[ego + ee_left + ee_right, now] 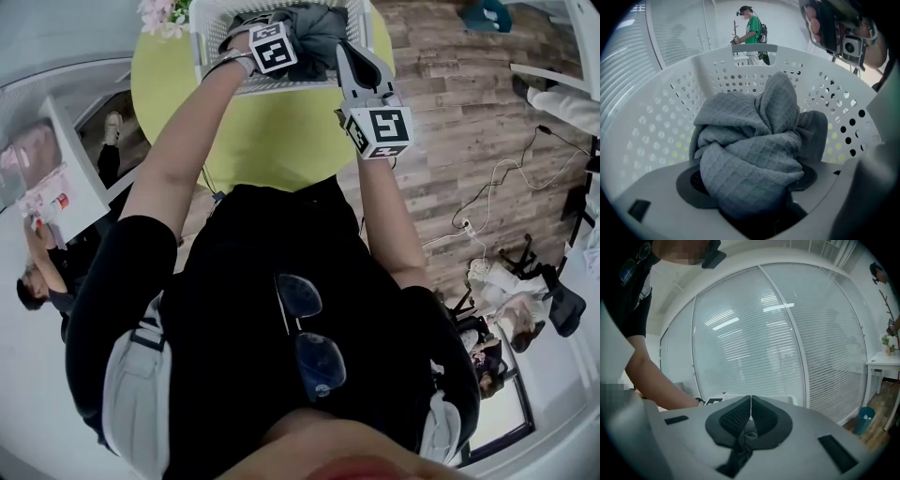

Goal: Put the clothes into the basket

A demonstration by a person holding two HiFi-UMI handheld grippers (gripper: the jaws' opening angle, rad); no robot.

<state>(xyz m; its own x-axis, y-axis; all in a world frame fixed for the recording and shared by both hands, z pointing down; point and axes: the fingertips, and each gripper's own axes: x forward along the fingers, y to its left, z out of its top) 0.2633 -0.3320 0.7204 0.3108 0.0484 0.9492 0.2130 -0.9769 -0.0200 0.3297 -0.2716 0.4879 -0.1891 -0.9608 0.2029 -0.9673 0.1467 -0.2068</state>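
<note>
From the head view, your left gripper (274, 45) points down into the white basket (211, 37). The basket sits on a round yellow-green table (272, 131). A grey cloth (314, 33) shows inside the basket, under that gripper. Your right gripper (349, 54) is just beside the basket's near edge, over the table. Each gripper has a cube (380, 131) with black and white square shapes on it.

In the left gripper view, the jaws stand wide apart and they are grasping the grey cloth (750, 150). It is a big bunched-up ball that fills the gap, and the dark pads (689, 180) press on it from both sides. All around it is the basket wall (656, 126), which is full of little round holes. A person in a green shirt (751, 30) stands far behind. Your right gripper (839, 33) shows at the top right.

In the right gripper view, the jaws are clenched tight. The two dark pads (736, 418) touch all the way up. A small grey bit shows low behind them, and you cannot tell what it is. Past them is a big window with white blinds (754, 333), and your arm (656, 380) is on the left.
</note>
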